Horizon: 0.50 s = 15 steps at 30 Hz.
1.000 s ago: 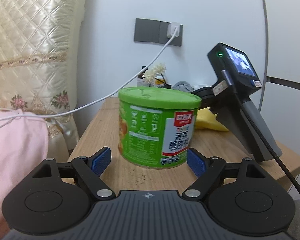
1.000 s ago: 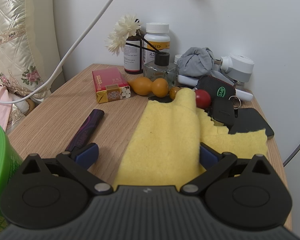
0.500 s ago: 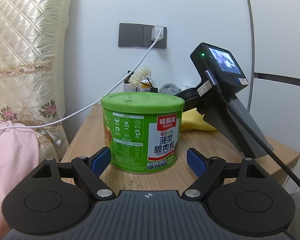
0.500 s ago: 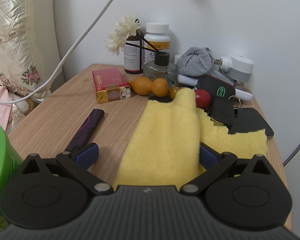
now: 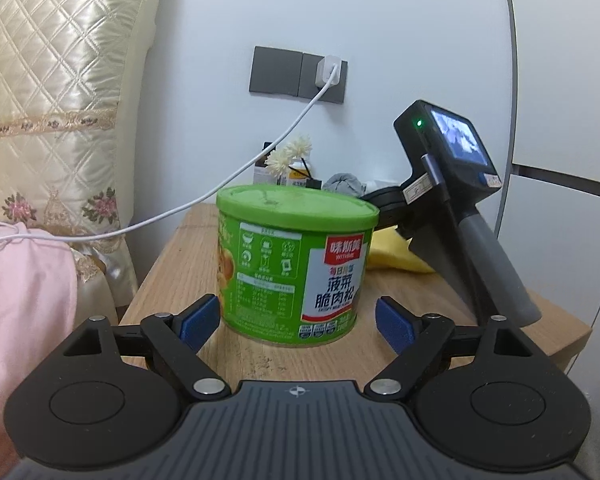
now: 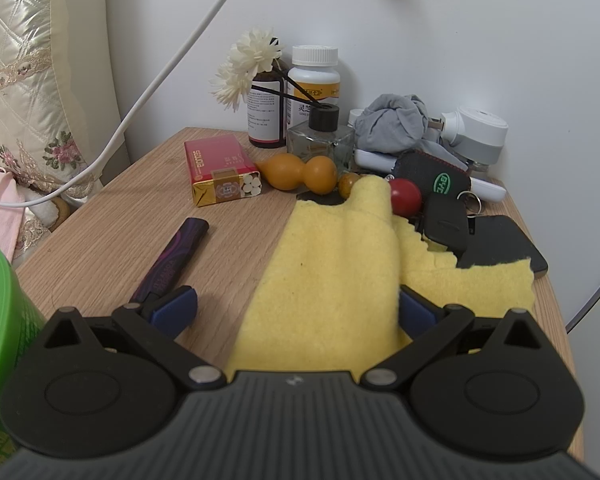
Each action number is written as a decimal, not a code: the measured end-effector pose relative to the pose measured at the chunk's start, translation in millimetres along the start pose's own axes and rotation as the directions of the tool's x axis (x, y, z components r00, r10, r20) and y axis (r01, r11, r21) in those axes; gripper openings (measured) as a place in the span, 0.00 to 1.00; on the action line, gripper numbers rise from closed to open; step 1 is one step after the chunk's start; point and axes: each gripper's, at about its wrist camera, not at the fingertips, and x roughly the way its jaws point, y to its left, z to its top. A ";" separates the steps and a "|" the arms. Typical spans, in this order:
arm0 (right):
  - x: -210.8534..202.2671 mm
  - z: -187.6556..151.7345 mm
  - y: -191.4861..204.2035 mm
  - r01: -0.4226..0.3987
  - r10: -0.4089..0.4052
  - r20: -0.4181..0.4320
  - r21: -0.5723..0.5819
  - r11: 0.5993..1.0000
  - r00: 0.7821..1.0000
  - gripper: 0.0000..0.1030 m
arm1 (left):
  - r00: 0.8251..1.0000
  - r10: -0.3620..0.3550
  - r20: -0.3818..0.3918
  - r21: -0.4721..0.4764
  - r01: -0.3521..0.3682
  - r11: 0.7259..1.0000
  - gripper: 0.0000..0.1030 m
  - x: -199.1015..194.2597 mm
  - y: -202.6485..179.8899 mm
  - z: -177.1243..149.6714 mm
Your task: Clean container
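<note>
The green can (image 5: 296, 264) with its green lid stands upright on the wooden bedside table (image 5: 168, 268), near the front edge. The left gripper (image 5: 298, 320) has its blue pads spread wide, one on each side of the can's lower part, and neither pad touches it. The right gripper (image 6: 296, 308) is also spread apart; a yellow cloth (image 6: 332, 264) lies between its fingers on the table, not pinched. To the left of the cloth lie a dark purple pen-shaped object (image 6: 172, 260) and a red cigarette pack (image 6: 220, 172).
</note>
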 end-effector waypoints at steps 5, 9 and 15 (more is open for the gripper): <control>0.0 -0.1 0.0 0.000 0.000 0.000 0.000 1.000 1.000 1.00 | 1.000 0.000 0.017 -0.006 0.000 1.000 0.90 -1.3 2.6 3.7; -0.1 -0.2 0.1 0.000 0.000 0.000 0.000 1.000 1.000 1.00 | 1.000 0.002 0.024 -0.019 -0.001 1.000 0.91 -1.2 6.1 5.8; 0.1 -0.3 0.2 0.000 0.000 0.000 -0.001 1.000 1.000 1.00 | 0.999 -0.012 0.042 -0.008 0.012 1.000 0.92 0.8 6.3 8.8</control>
